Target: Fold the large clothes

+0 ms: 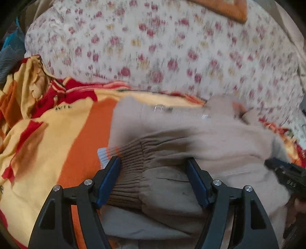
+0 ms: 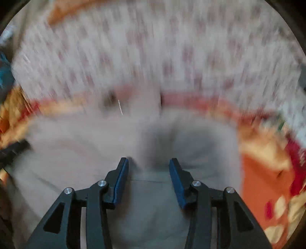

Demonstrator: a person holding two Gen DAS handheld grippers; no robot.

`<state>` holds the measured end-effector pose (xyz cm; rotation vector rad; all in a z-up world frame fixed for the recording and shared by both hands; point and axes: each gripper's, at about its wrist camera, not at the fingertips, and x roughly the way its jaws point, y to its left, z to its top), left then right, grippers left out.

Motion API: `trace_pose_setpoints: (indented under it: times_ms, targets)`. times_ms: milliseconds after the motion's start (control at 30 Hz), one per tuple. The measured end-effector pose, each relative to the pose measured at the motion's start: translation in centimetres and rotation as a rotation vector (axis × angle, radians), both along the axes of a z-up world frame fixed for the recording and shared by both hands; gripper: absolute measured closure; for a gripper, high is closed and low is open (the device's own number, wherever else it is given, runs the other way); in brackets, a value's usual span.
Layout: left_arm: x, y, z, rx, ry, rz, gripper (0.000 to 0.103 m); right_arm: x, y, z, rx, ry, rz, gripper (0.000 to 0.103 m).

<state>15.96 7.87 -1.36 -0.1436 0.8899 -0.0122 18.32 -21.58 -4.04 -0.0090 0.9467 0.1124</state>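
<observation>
A beige jacket [image 1: 191,138] with a brown ribbed hem [image 1: 130,172] lies bunched on an orange, yellow and red blanket [image 1: 57,138]. My left gripper [image 1: 155,161] is open, its blue pads on either side of the ribbed hem and the beige cloth beside it. My right gripper [image 2: 148,161] is open over the beige jacket [image 2: 95,153], cloth between its jaws; this view is heavily blurred. The right gripper also shows as a dark shape at the right edge of the left wrist view [image 1: 286,172].
A white floral sheet [image 1: 172,47] covers the bed behind the blanket, also blurred in the right wrist view [image 2: 153,47]. An orange cloth [image 1: 225,9] lies at the top. Blue and grey clothes [image 1: 9,49] sit at the far left.
</observation>
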Motion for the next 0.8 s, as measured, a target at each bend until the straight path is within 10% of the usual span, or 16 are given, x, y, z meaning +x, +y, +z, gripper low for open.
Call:
trace_pose_setpoints:
  times_ms: [367,667,800]
  targets:
    - [0.2,-1.1,-0.3,0.054,0.015,-0.034,0.03,0.1,1.8,-0.1,-0.026,-0.003,0.064,0.023]
    - [0.3,-1.4,-0.4,0.072,0.019,-0.035,0.029,-2.7,2.6,3.8,-0.016,-0.156,0.008,0.036]
    - [0.3,-1.4,-0.4,0.08,0.021,-0.039,0.028,-1.7,4.2,0.8,-0.028,-0.002,0.079,0.027]
